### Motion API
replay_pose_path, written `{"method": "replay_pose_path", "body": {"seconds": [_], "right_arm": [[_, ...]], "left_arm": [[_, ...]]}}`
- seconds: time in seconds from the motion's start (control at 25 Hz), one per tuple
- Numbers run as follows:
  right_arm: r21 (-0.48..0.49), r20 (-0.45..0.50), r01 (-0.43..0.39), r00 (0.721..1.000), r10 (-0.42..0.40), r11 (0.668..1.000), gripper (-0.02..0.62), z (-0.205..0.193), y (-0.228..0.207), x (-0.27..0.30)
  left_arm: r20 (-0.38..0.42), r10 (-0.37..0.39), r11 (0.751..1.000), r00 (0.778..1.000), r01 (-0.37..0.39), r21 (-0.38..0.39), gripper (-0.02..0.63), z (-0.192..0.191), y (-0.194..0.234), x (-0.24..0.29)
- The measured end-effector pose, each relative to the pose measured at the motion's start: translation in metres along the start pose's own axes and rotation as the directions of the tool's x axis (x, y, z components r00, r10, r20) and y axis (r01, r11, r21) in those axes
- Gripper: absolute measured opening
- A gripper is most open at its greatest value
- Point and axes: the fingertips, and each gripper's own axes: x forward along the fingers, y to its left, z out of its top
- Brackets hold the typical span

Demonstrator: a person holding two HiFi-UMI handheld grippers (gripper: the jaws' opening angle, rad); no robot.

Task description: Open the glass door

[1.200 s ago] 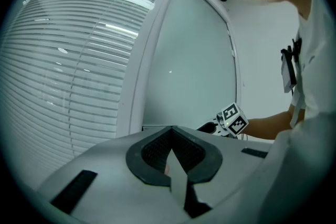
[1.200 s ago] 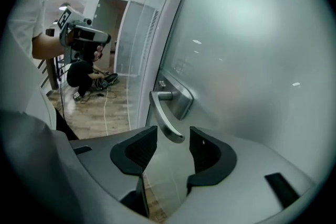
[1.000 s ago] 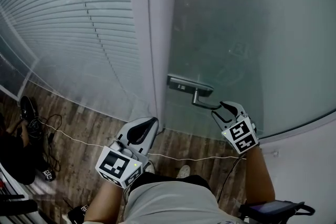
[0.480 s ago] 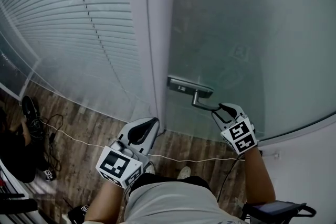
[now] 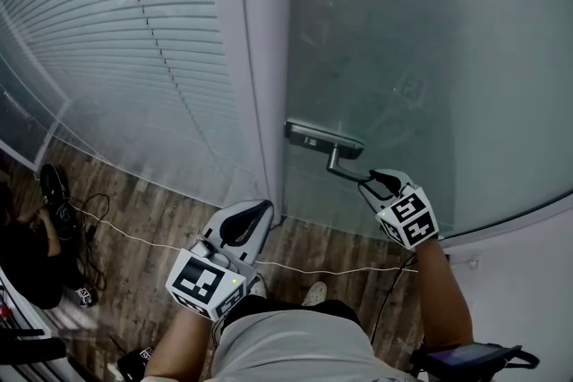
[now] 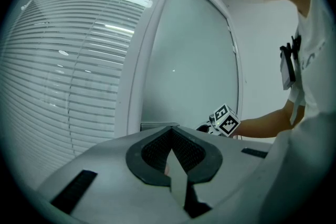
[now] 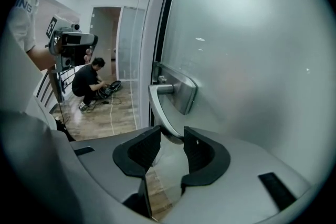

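Okay, far L we spot a person (image 7: 88, 77) crouched on the wood floor (image 5: 152, 203) w/ some cables, and a thin white cable (image 5: 143, 239) runs across the planks. Above that, slatted blinds (image 5: 107, 31) fill the pane beside the door.

Moving in, our left gripper (image 5: 252, 214) hangs low by the foot of the door frame (image 5: 260, 58), near it but not touching as far as we can tell. Its own view shows the jaws pressed together, nothing between them: clenched and empty.

Next, the pale frame runs up the middle, w/ a dark slit btw it and the door edge in the right gripper view.

Now the action: a metal plate (image 5: 324, 140) sits on the door's L edge and the door handle (image 5: 345, 171) sticks out from it, the lever reaching toward us. Our right gripper (image 5: 374, 182) is at the lever's free end. In its own view the tip sits btw the two dark pads (image 7: 198, 150), both sides snug against the metal, so it's grasping the handle.

Far R, the glass door (image 5: 421, 31) is frosted and stands right beside the frame.
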Motion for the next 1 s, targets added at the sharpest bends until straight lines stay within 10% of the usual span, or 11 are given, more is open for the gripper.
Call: {"method": "replay_pose_path", "body": {"seconds": [1.0], "right_arm": [[0.062, 0.005, 0.126, 0.992, -0.126, 0.99, 0.143, 0.016, -0.074, 0.039]], "left_arm": [[0.016, 0.048, 0.999, 0.999, -0.048, -0.002, 0.0, 0.001, 0.007, -0.01]]}}
